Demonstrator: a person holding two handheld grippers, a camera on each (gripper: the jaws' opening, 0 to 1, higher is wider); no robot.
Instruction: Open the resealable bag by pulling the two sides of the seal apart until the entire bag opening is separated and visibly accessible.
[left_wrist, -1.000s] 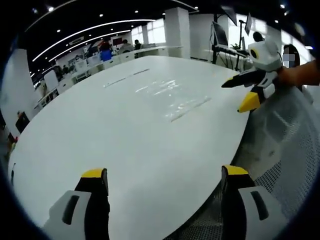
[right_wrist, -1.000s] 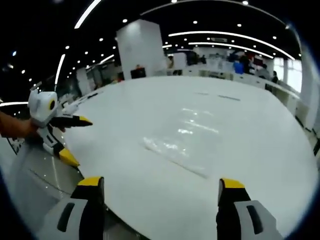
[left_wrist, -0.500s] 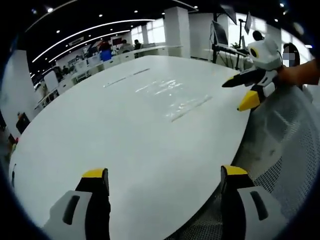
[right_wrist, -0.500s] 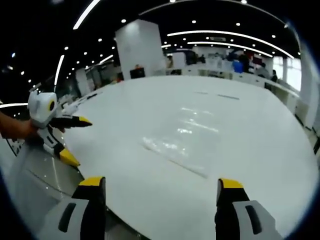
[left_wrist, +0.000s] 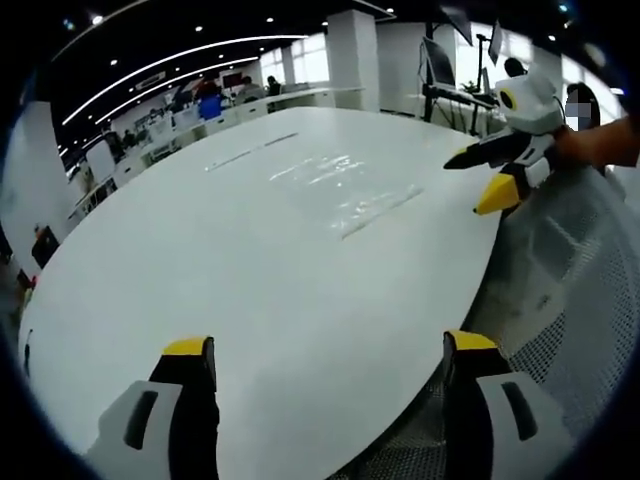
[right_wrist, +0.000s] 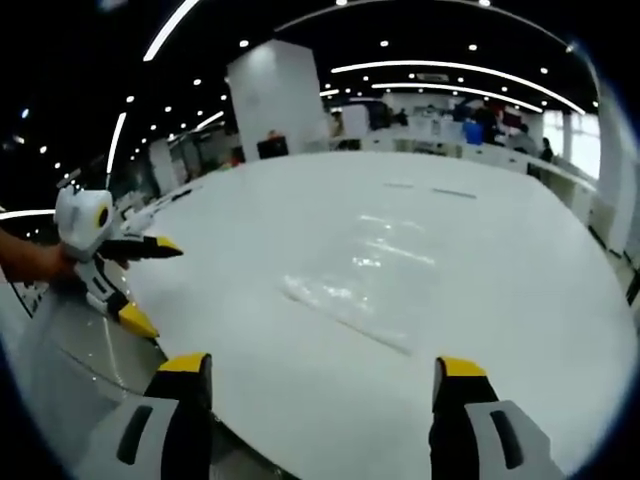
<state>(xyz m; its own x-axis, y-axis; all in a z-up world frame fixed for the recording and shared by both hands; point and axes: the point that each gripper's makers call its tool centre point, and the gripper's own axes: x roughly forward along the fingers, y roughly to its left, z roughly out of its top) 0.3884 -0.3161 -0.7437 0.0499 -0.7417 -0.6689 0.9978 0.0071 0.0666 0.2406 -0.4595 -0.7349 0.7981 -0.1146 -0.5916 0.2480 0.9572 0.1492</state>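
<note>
A clear resealable bag (left_wrist: 362, 205) lies flat on the big white table (left_wrist: 220, 260), its seal strip running along the near side; in the right gripper view the bag (right_wrist: 345, 305) lies just ahead. My left gripper (left_wrist: 330, 360) is open over the table's near edge, nothing between its jaws. My right gripper (right_wrist: 325, 375) is open too, held short of the bag. Each gripper shows in the other's view: the right gripper (left_wrist: 490, 180) at the table's right edge, the left gripper (right_wrist: 140, 280) at the left, both open.
A mesh chair back (left_wrist: 560, 300) sits beside the table on the right of the left gripper view. Desks, monitors and people fill the office behind. A white pillar (right_wrist: 275, 100) stands past the table's far end.
The left gripper view has shifted slightly, so the bag and right gripper sit a little higher in it. The right gripper view is nearly unchanged. The bag has not moved.
</note>
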